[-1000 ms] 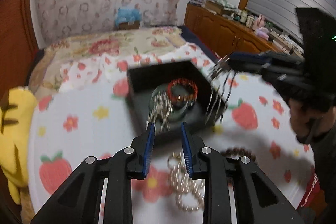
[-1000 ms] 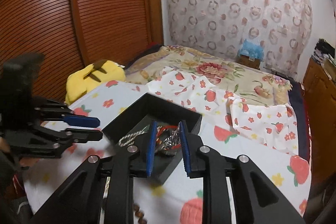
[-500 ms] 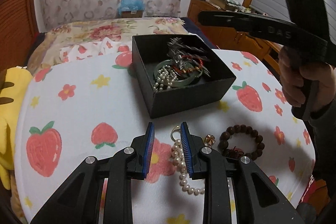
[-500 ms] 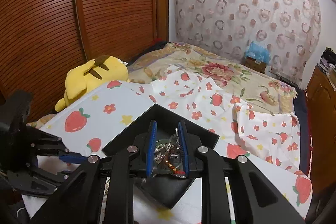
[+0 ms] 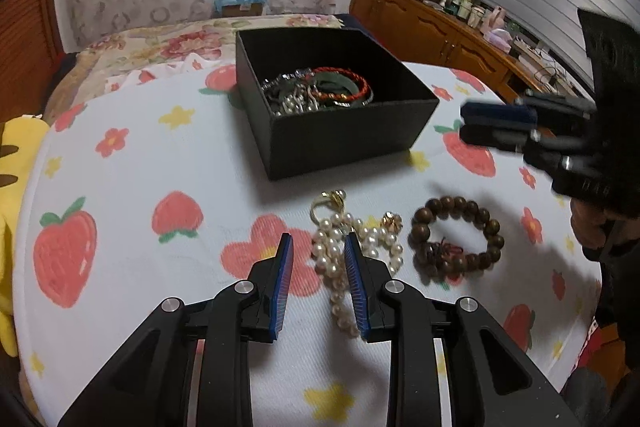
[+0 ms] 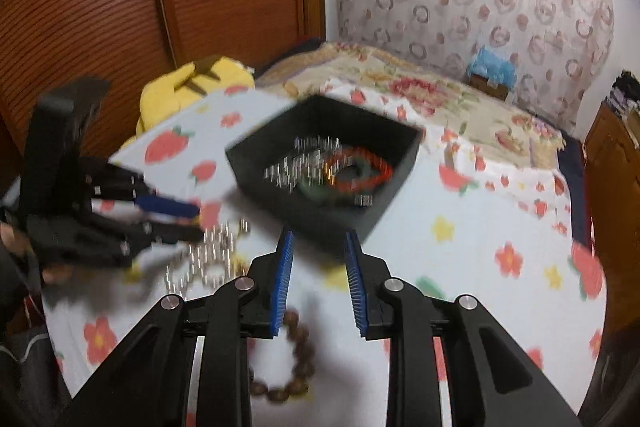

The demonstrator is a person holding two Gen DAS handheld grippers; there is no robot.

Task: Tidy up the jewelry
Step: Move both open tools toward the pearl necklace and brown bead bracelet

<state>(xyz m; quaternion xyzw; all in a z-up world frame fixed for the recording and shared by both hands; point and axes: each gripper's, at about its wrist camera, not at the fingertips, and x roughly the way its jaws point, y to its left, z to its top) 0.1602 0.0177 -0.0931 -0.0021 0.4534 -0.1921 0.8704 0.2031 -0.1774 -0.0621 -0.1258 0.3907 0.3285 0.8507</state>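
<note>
a: where's the jewelry?

b: a pearl necklace [image 5: 344, 259] lies bunched on the strawberry tablecloth [image 5: 160, 155], partly between the spread, empty fingers of the left gripper [image 5: 318, 247]. just beside it sits a wooden bead bracelet [image 5: 456, 235].

a: how would the pearls handle?

b: probably limp, light and slippery; pinching the bunched middle looks safest.

a: anything in the way?

b: the black box [image 5: 344, 143] of bracelets stands just beyond. the right gripper [image 6: 318, 243] hovers parted, holding nothing.

A strawberry-print tablecloth [image 5: 168, 163] covers the table; on it sit a black box [image 5: 344, 139] at upper centre, a pearl necklace [image 5: 340, 259] lower centre, and a wooden bead bracelet [image 5: 456, 239] right.
</note>
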